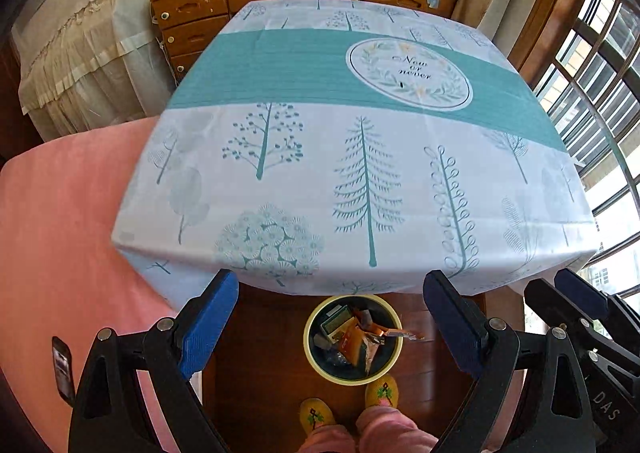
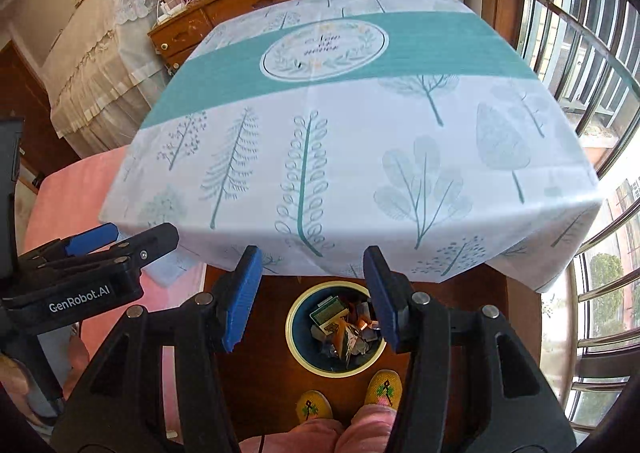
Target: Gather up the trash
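With both the left hand-held gripper (image 1: 332, 317) and right hand-held gripper (image 2: 314, 299) parted and empty, a wrapper (image 1: 402, 332) overhanging the bin (image 1: 353, 339) might slip onto the floor.

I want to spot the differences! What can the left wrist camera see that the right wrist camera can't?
Only the left wrist view shows a long orange wrapper poking out over the bin's rim, and the right gripper at its right edge.

Only the right wrist view shows the left gripper from the side, with white lettering on its body.

Both show the tablecloth with its tree pattern, the yellow-rimmed bin full of trash on the floor by the table, the yellow slippers, the wooden dresser and the window. Both grippers are open and empty.
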